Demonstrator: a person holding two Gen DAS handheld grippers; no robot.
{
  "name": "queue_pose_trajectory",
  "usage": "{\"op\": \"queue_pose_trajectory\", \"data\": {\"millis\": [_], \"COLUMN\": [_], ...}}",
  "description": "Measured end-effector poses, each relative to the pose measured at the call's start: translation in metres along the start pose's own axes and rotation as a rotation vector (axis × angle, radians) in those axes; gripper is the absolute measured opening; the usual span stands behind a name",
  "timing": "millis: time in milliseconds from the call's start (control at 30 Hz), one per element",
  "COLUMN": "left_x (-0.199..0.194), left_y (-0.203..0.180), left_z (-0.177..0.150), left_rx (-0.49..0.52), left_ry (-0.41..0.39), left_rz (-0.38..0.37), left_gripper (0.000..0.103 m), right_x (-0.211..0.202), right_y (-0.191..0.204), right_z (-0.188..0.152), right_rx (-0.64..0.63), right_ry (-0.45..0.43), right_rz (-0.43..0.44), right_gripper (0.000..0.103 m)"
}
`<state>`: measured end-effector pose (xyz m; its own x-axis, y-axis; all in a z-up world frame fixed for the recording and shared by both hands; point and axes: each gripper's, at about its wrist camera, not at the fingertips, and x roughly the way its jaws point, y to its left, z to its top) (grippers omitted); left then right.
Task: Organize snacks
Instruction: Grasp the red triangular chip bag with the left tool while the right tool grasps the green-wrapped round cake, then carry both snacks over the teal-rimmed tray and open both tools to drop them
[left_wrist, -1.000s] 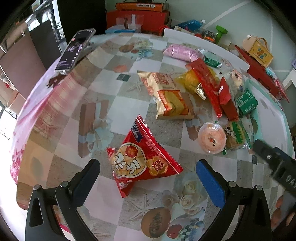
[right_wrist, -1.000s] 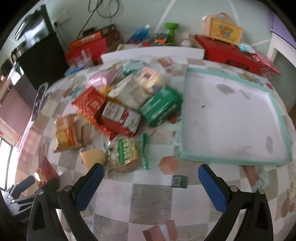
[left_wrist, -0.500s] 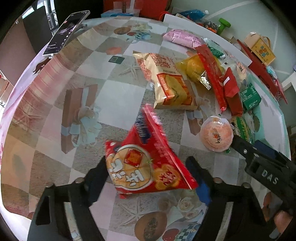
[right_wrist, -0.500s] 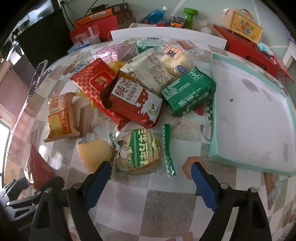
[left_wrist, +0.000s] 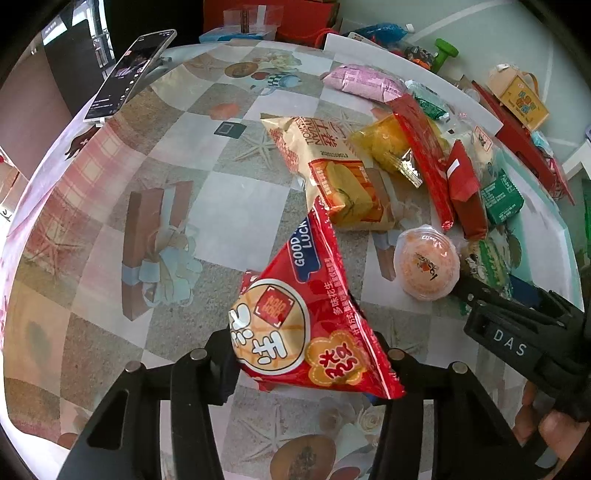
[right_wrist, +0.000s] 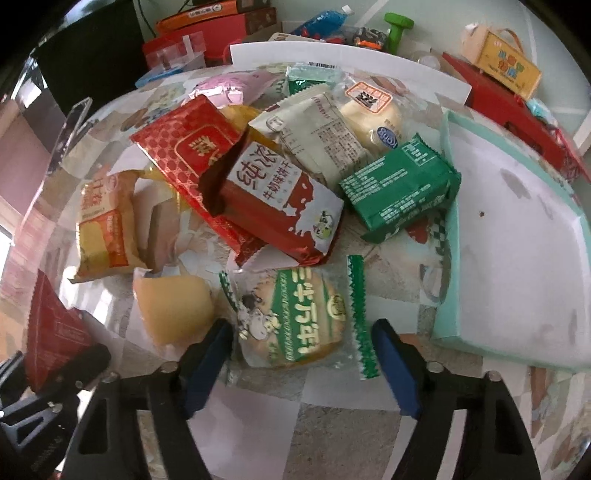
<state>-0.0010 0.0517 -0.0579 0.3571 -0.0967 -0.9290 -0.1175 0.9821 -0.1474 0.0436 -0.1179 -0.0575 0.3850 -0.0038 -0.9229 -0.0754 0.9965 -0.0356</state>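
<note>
Now the red bag (left_wrist: 308, 325) is pinched in the left gripper (left_wrist: 306, 354), lifted off the table (left_wrist: 229, 206). Right gripper (right_wrist: 301, 354) straddles the green bun pack (right_wrist: 295, 325), fingers apart. Next: squeeze, carry both to the tray (right_wrist: 517, 229).

The left gripper (left_wrist: 301, 363) has its two black fingers (left_wrist: 218, 369) drawn in close, pinching the lower edge of a red triangular snack packet (left_wrist: 306, 325), which is held tilted above the tabletop (left_wrist: 92, 221). The right gripper (right_wrist: 301, 363) points down at a steep angle, its blue-padded fingers (right_wrist: 207, 365) spread to either side of a green-and-white wrapped round bun (right_wrist: 295, 317) (whether the pads touch the wrapper cannot be told). In the left wrist view the right gripper's black body appears at the lower right edge, with the person's bare fingers (left_wrist: 554, 432) wrapped under it.
</note>
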Motion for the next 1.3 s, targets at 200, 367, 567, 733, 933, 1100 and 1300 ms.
{"op": "queue_pose_trajectory", "data": {"millis": [200, 367, 567, 733, 933, 1100, 1300], "left_x": [-0.001, -0.002, -0.008, -0.014, -0.028, -0.046, -0.060], "left_y": [0.003, 0.009, 0.016, 0.015, 0.016, 0.007, -0.017], "left_z": [0.001, 0.002, 0.001, 0.002, 0.003, 0.008, 0.019], "left_rx": [-0.007, -0.029, -0.061, -0.062, -0.066, -0.052, -0.016], "left_ry": [-0.012, -0.021, -0.029, -0.054, -0.099, -0.150, -0.184], "left_rz": [-0.001, -0.009, -0.040, -0.052, -0.051, -0.027, -0.043], "left_gripper": [0.050, 0.049, 0.049, 0.049, 0.049, 0.049, 0.049], "right_x": [-0.003, -0.002, -0.013, -0.023, -0.040, -0.055, -0.075], "right_y": [-0.006, -0.006, -0.019, -0.025, -0.028, -0.036, -0.055], "right_z": [0.000, 0.001, -0.009, -0.009, -0.011, -0.009, -0.008], "right_rx": [0.030, 0.043, 0.077, 0.097, 0.121, 0.153, 0.203], "right_ry": [-0.013, -0.016, -0.021, -0.052, -0.101, -0.156, -0.210], "right_rz": [0.013, 0.027, 0.070, 0.094, 0.119, 0.132, 0.120], "right_gripper": [0.060, 0.059, 0.059, 0.058, 0.058, 0.058, 0.058]}}
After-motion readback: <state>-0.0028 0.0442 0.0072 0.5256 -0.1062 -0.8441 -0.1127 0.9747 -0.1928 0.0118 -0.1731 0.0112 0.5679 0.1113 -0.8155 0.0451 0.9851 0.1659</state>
